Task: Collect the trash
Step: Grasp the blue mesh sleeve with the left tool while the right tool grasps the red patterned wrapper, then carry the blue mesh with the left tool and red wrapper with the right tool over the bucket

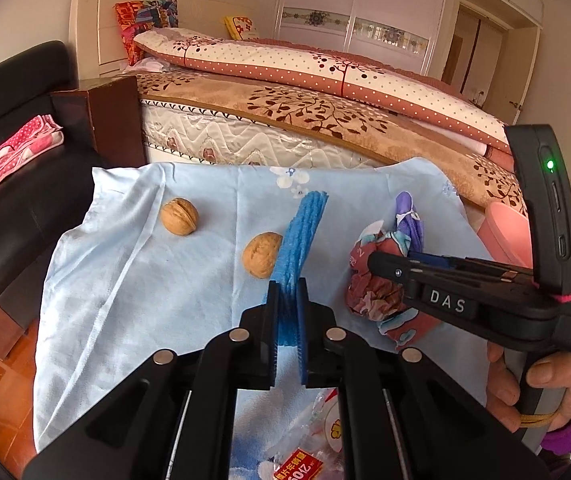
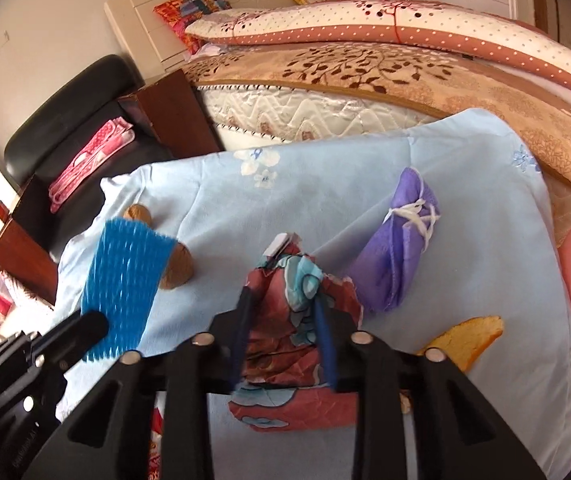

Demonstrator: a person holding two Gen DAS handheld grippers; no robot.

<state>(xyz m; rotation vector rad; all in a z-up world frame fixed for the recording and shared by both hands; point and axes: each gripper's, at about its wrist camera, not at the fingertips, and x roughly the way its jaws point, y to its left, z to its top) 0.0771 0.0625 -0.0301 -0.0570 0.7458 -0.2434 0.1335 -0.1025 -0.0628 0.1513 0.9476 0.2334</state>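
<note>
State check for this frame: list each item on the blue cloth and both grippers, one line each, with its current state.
left gripper: shut on blue foam net
blue foam net: clamped, lifted off the cloth
right gripper: jaws either side of crumpled red wrapper
crumpled red wrapper: crumpled, on the cloth
purple mask: folded, bound with its strings, lying untouched
two walnuts: whole, resting loose
orange peel: lying loose
blue cloth: spread, wrinkled

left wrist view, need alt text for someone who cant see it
The left gripper is shut on a blue foam net above a light blue cloth holding two walnuts. At right, the right gripper reaches onto a crumpled red wrapper, with a bed behind.
</note>
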